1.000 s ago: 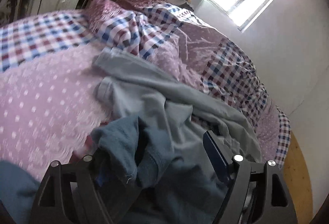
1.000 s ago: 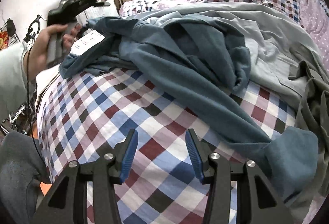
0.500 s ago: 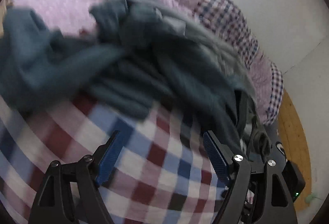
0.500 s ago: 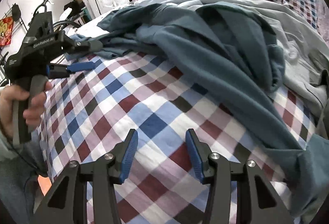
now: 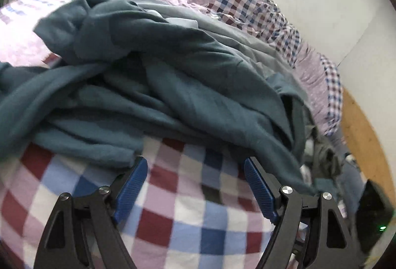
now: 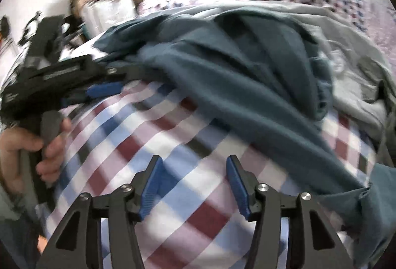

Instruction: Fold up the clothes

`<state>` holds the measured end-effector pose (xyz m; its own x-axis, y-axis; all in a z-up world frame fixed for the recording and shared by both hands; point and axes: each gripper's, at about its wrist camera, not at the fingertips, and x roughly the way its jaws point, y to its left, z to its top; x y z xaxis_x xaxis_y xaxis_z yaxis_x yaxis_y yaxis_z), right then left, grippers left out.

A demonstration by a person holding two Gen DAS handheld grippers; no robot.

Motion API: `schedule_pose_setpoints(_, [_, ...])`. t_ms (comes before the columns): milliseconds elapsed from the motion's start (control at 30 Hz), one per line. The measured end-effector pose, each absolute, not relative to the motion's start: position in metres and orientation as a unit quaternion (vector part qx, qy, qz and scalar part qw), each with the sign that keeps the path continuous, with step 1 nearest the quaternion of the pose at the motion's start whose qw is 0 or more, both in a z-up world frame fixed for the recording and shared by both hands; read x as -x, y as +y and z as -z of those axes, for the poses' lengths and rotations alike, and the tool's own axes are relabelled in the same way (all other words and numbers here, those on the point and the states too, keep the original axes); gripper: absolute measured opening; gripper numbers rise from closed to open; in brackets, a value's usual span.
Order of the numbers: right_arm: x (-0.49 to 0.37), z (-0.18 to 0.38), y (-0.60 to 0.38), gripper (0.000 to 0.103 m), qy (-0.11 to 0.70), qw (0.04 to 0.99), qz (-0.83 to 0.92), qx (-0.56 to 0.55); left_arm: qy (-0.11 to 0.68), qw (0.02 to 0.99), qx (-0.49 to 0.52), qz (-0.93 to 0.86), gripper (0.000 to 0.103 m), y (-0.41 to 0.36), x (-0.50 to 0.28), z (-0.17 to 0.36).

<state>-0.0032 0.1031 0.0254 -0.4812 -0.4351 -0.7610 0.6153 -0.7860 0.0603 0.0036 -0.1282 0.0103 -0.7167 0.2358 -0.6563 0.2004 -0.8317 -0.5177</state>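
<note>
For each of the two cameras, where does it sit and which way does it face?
Left wrist: sits on the left gripper, facing along its open fingers over the checked bedding to the teal garment.
Right wrist: sits on the right gripper, facing the same garment; the left gripper and a hand show.
Shared: teal garment, checked bedding.

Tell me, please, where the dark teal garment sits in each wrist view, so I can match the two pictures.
Left wrist: the dark teal garment fills the middle, just beyond the open left gripper.
Right wrist: it spans centre to lower right.
Shared landmark: the checked bedsheet under it.
</note>
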Motion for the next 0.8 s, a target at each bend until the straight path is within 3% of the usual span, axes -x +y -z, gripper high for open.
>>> schedule_pose_setpoints(267, [0.026,-0.014,0.091,0.056,0.129,0.248,0.868,-0.411,-0.316,0.034,0.369,-0.874,0.083,-0.129,0.009,-0.008])
schedule_pose_setpoints(333, [0.03,-0.019,0.093,0.036,0.115,0.242,0.875,-0.404,-0.317,0.038,0.371,-0.872,0.084,-0.129,0.012,-0.007])
schedule_pose_setpoints(367, [0.033,-0.025,0.1,0.001,0.093,0.225,0.887,-0.393,-0.317,0.04,0.373,-0.871,0.085,-0.129,0.013,-0.007])
schedule_pose_setpoints(467, [0.039,-0.042,0.121,0.0,0.034,0.186,0.913,-0.361,-0.327,0.045,0.372,-0.868,0.086,-0.132,0.014,-0.008])
schedule_pose_setpoints(733, [0.036,-0.072,0.146,0.004,-0.039,0.215,0.92,-0.325,-0.426,0.085,0.326,-0.84,0.087,-0.157,0.013,-0.009])
schedule_pose_setpoints(800, [0.034,-0.071,0.127,0.006,-0.01,0.251,0.909,-0.333,-0.455,0.109,0.313,-0.826,0.087,-0.162,0.014,-0.008])
